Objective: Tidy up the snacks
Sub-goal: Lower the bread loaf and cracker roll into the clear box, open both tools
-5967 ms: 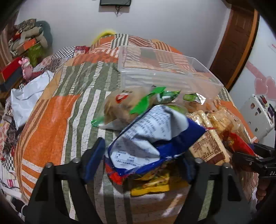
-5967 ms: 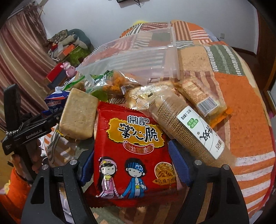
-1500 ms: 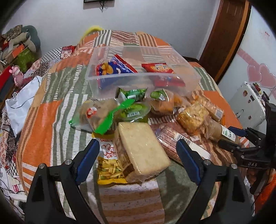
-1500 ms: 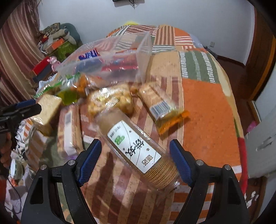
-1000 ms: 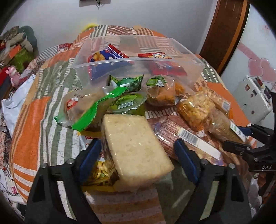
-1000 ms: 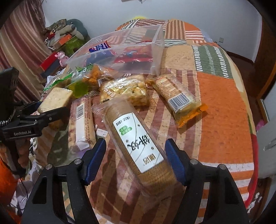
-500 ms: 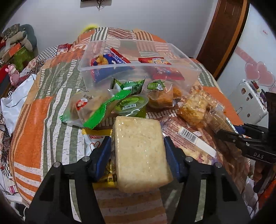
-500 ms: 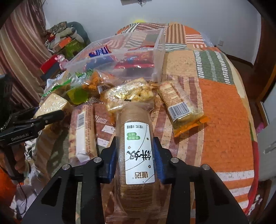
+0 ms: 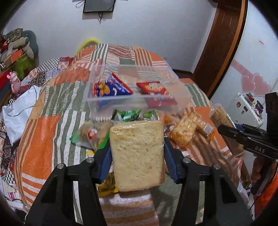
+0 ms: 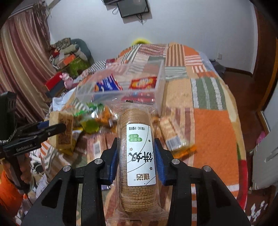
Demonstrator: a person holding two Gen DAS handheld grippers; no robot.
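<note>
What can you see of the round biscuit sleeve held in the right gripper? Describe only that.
The biscuit sleeve is a long stack of round brown biscuits in clear plastic wrap, crimped at the far end. A white label with dark characters and a green patch runs along its top. The right gripper has its blue jaws closed on both sides, holding it above the striped bedspread, pointing towards the clear box.

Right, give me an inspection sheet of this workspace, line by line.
Surface: patchwork quilt, orange, green and striped.
Job's things: clear plastic bin holding a blue chip bag and a red snack packet.
Clutter: loose snack packs lie in front of the bin.
Grippers: left gripper shut on wrapped pale block; right gripper shut on biscuit sleeve.
Cables: cords dangle below the wall-mounted screen.
Surroundings: striped curtain, wooden door.
</note>
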